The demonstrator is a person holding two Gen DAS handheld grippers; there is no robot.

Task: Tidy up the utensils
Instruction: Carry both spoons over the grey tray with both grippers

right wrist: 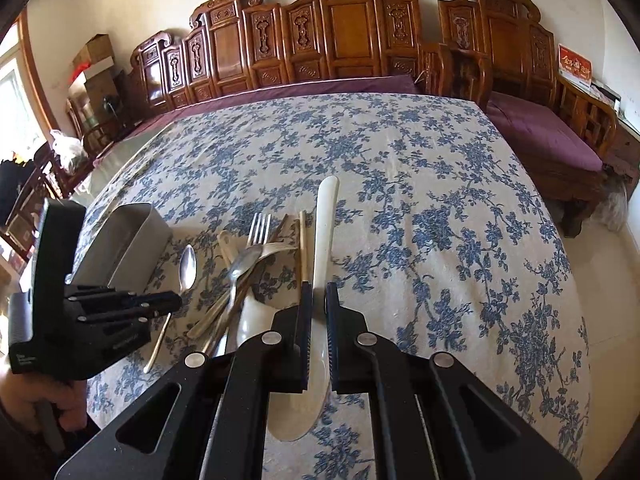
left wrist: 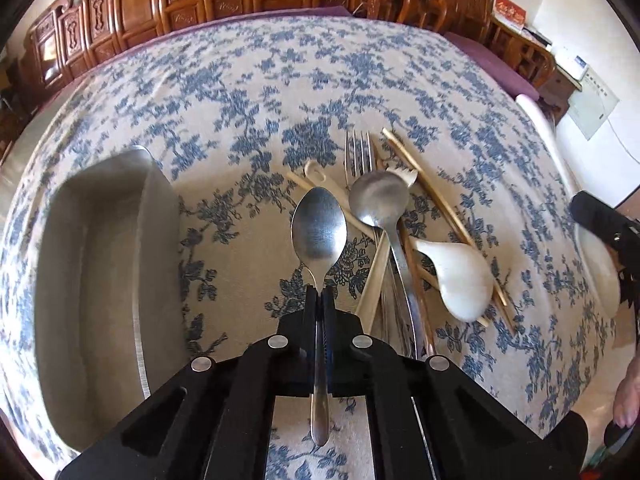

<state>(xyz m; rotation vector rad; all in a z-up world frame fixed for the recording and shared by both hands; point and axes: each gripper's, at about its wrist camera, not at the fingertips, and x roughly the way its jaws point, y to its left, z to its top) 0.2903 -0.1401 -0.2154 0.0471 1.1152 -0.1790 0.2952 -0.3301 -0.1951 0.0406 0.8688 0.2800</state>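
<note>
My left gripper is shut on the handle of a steel spoon, held above the cloth with its bowl pointing forward. The grey metal utensil holder stands just to its left, also in the right wrist view. My right gripper is shut on a white plastic ladle, handle pointing forward and bowl back between the arms. A pile lies between them: a steel fork, a second steel spoon, a white soup spoon and wooden chopsticks.
The table has a blue floral cloth. Carved wooden benches with purple cushions stand behind and to the right. The left gripper's body and the hand on it show at the left of the right wrist view.
</note>
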